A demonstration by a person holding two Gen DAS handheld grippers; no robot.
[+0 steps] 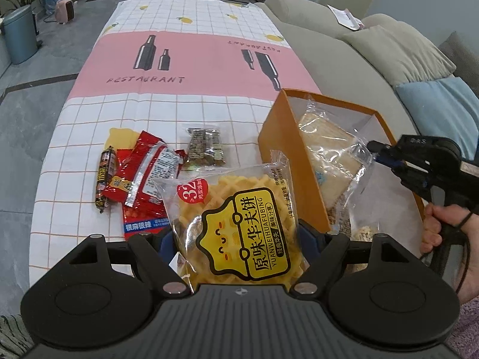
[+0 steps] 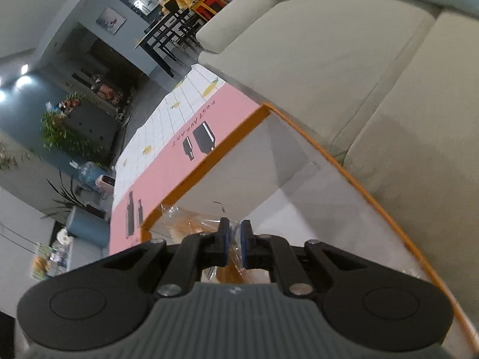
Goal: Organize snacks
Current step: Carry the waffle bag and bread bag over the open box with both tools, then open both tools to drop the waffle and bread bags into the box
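My left gripper (image 1: 239, 233) is shut on a yellow waffle packet (image 1: 236, 209) and holds it above the table, just left of an orange box (image 1: 287, 137). My right gripper (image 2: 235, 233) is shut on the clear wrapper edge of a bread packet (image 1: 326, 149) that leans inside the box; it also shows in the left wrist view (image 1: 377, 152). In the right wrist view the bread packet (image 2: 191, 224) lies below the fingers, inside the box (image 2: 209, 167). On the table lie red snack packets (image 1: 143, 176), a sausage stick (image 1: 103, 179) and a dark seaweed-like packet (image 1: 205, 146).
The table wears a pink and white checked cloth (image 1: 179, 59). A grey sofa (image 1: 374, 48) with a blue cushion (image 1: 440, 107) runs along the right side. A blue bin (image 1: 19, 33) and plants stand on the floor at far left.
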